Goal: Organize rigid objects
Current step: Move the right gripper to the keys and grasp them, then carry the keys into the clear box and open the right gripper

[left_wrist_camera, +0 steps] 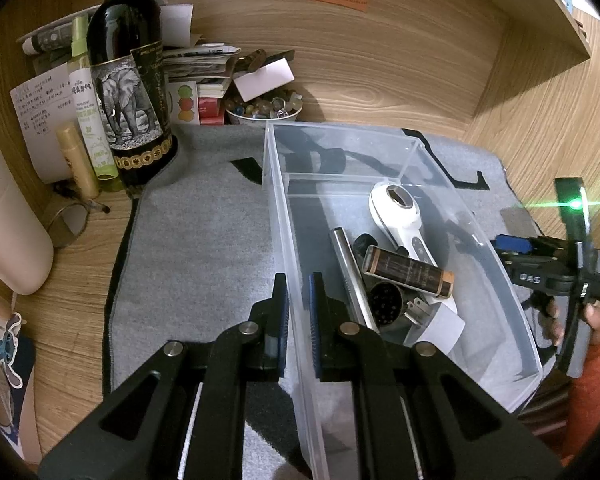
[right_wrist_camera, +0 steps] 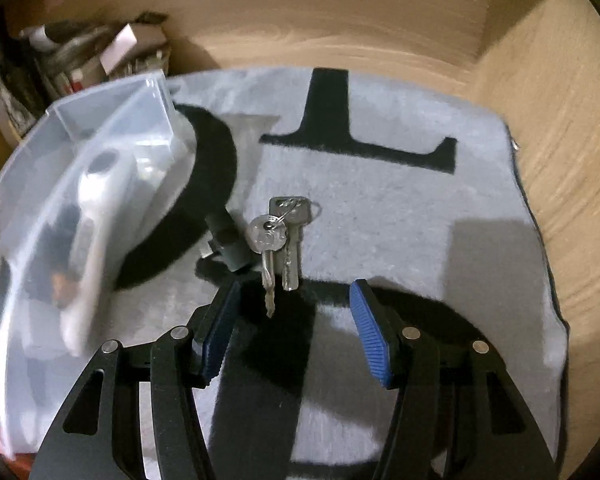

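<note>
A clear plastic bin [left_wrist_camera: 500, 280] stands on a grey mat [left_wrist_camera: 204, 248]. In it lie a white handheld device [left_wrist_camera: 400, 216], a brown cylinder [left_wrist_camera: 408, 272], a metal rod [left_wrist_camera: 350, 268] and a round black grille piece [left_wrist_camera: 386, 302]. My left gripper [left_wrist_camera: 298, 292] is shut on the bin's left wall. In the right wrist view, two silver keys on a ring [right_wrist_camera: 280, 240] and a small dark grey part [right_wrist_camera: 228, 244] lie on the mat [right_wrist_camera: 380, 208]. My right gripper [right_wrist_camera: 296, 300] is open just short of the keys. The bin [right_wrist_camera: 32, 184] is at its left.
A wine bottle [left_wrist_camera: 128, 80], a spray bottle [left_wrist_camera: 88, 100], a gold tube [left_wrist_camera: 78, 162], papers and a bowl of beads [left_wrist_camera: 264, 106] crowd the back left. A white container [left_wrist_camera: 8, 224] is at the left. Wooden walls enclose the desk [right_wrist_camera: 560, 160].
</note>
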